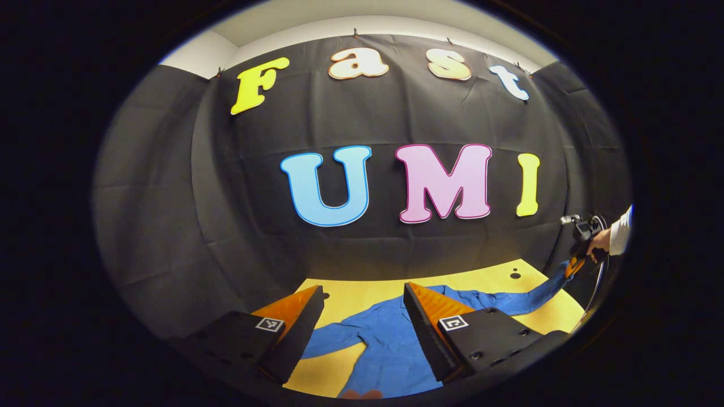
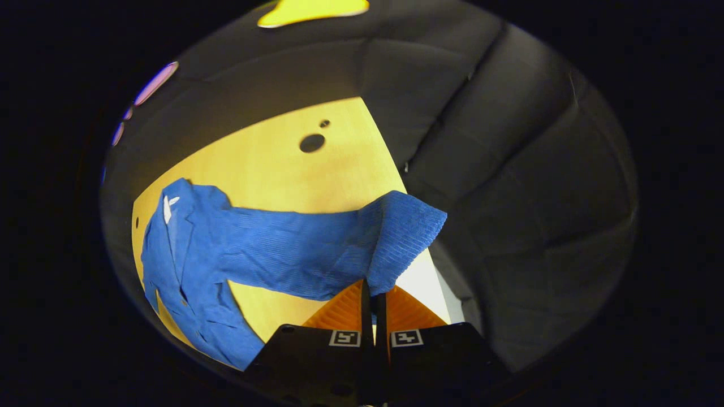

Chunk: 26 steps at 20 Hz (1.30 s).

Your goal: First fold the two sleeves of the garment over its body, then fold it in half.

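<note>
Blue ribbed long-sleeved garment (image 2: 186, 265) lay spread on yellow wooden bench (image 2: 271, 164). Right tool (image 2: 369, 302) had fingers pinched together on cuff end of one blue sleeve (image 2: 317, 249), lifting it off bench near edge. Left tool (image 1: 362, 316) hung above garment body, fingers wide apart, gripping nothing

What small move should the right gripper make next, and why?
Probably carry the sleeve across over the shirt body. The right gripper looks shut on the lifted cuff, and the sleeve stretches out sideways, not yet folded.
</note>
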Available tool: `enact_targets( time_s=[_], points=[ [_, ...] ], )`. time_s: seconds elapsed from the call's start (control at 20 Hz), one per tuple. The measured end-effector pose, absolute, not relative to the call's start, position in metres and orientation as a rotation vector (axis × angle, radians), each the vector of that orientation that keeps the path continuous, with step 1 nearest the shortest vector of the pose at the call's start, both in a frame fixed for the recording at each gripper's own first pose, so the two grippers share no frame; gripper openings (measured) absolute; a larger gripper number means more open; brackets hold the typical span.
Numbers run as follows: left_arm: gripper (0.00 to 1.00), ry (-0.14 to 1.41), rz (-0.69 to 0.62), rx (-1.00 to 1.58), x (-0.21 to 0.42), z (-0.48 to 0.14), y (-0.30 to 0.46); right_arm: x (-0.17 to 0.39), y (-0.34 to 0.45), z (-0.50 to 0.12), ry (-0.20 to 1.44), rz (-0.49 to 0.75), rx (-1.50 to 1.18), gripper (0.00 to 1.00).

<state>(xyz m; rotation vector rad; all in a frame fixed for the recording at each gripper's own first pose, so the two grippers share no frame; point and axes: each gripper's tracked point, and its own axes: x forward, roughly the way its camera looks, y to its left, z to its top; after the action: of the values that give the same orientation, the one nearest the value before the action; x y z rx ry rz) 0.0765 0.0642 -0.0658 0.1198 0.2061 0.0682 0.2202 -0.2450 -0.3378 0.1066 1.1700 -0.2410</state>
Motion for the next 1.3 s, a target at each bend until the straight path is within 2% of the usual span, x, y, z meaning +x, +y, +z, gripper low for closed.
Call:
enact_targets(
  time_s=[0.3,0.55,0.7,0.85,1.05,1.3],
  points=[
    [0.82,0.204,0.107,0.076,0.061,-0.068,0.137,0.284,-0.085,-0.232,0.986,-0.049,0.093,0.05],
    [0.82,0.234,0.232,0.046,0.033,-0.086,0.210,0.318,0.077,-0.213,0.947,0.153,0.073,0.04],
    [0.82,0.284,0.323,0.028,0.011,-0.103,0.247,0.322,0.174,-0.245,0.994,0.284,0.046,0.05],
    [0.82,0.308,0.407,0.040,-0.012,-0.111,0.271,0.317,0.245,-0.303,1.059,0.382,0.017,0.05],
    [0.81,0.311,0.518,0.008,-0.044,-0.118,0.294,0.309,0.308,-0.385,1.159,0.439,-0.091,0.05],
    [0.82,0.340,0.627,-0.012,-0.065,-0.122,0.302,0.291,0.358,-0.452,1.256,0.449,-0.058,0.05]
  ],
)
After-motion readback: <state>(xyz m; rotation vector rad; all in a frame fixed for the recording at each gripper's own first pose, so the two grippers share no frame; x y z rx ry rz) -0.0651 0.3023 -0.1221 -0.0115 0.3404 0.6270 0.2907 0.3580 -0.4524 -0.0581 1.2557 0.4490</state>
